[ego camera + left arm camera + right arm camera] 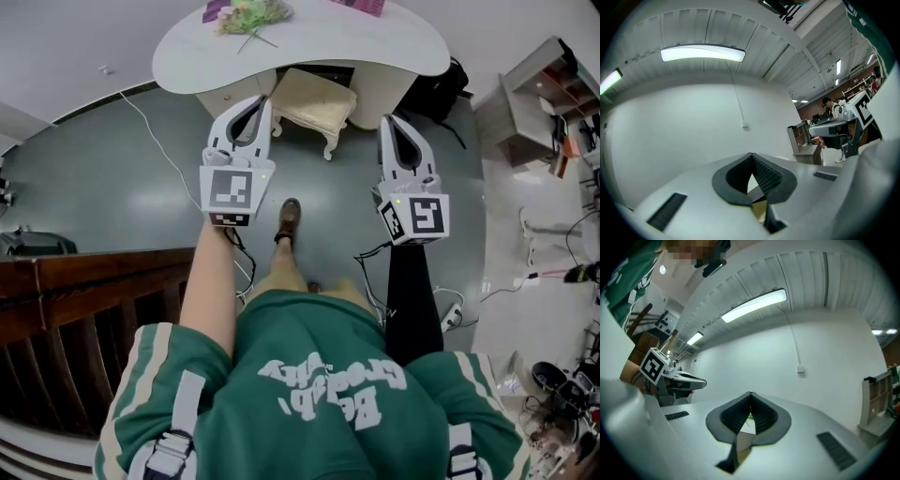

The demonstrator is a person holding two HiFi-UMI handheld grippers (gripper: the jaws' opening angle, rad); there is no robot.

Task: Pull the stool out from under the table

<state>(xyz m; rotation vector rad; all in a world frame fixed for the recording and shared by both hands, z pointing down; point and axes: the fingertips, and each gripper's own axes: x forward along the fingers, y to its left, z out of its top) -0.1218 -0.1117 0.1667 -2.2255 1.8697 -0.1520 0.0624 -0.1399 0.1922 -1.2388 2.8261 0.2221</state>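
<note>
Grey floor (112,178), white table (187,56) ahead | stool (314,98) half tucked under table's front edge | left gripper (265,101), right gripper (389,122) pinched closed, empty | held level flanking stool, likely lining up for a two-sided pull
</note>
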